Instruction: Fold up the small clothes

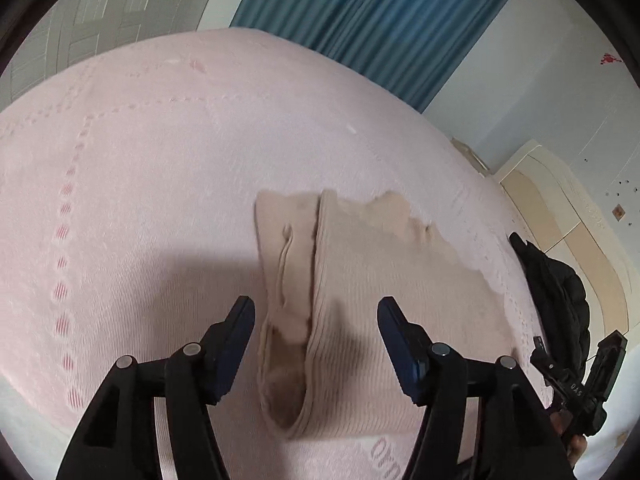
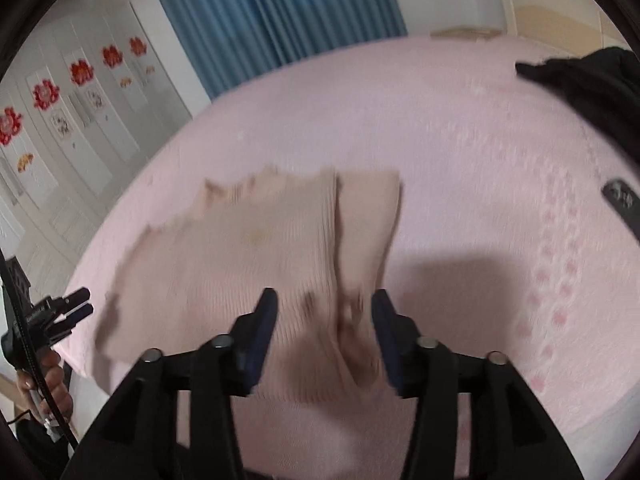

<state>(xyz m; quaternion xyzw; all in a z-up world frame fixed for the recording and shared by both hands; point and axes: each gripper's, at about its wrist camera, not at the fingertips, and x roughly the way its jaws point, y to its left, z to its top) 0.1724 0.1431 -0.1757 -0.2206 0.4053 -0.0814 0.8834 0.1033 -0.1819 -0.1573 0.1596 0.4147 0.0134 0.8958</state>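
Pink bedding point(image 1: 160, 184) covers the bed and fills most of both views, with blue curtains point(image 1: 360, 12) hanging behind it. On this bedding lies the beige ribbed garment point(image 1: 372, 280), a small knitted piece spread flat, with one side folded over so that a long ridge runs down it and a smoother beige layer shows beside the fold. Its far edge is scalloped and uneven.

From the left wrist camera, the left tongs point(image 1: 316, 308) hover over the near end of the garment, fingers spread wide to either side of the folded ridge and gripping nothing. From the right wrist camera, the right tongs point(image 2: 324, 300) are likewise spread wide above the garment's point(image 2: 248, 256) near edge, straddling the fold with nothing between the fingers; whether the tips touch the cloth cannot be told through the blur.

Each view catches the other tool at its margin. A black jacket point(image 1: 560, 288) lies at the bed's edge, beyond the garment. White wardrobe doors with red flower stickers point(image 2: 80, 72) stand to one side of the curtains, and a cream headboard point(image 1: 568, 216) sits by the wall.
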